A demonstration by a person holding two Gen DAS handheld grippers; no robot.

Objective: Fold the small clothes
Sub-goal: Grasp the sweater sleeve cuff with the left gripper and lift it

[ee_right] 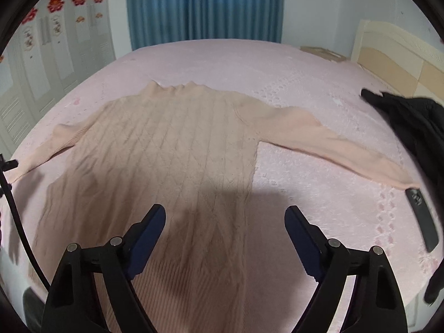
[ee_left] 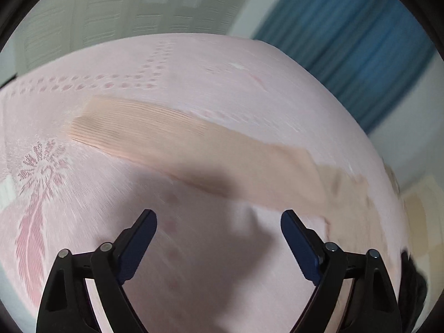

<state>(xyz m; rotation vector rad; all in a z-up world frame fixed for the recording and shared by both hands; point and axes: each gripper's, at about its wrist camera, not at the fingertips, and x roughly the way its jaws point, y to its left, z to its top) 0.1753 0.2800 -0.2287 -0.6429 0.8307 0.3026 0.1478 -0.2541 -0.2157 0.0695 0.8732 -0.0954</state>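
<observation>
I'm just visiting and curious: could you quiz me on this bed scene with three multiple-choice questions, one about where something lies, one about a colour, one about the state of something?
1. Where does the black remote lie?
A. on the sweater's chest
B. on the bedspread past the end of one sleeve
C. on the floor

2. What colour is the curtain?
A. blue
B. yellow
C. white

3. How does the sweater lie?
A. folded in half
B. rolled up
C. spread flat, sleeves out

Answers:
1 B: it rests on the pink cover just beyond the cuff.
2 A: blue folds hang behind the bed.
3 C: body and both sleeves lie open, and no fold shows.
</observation>
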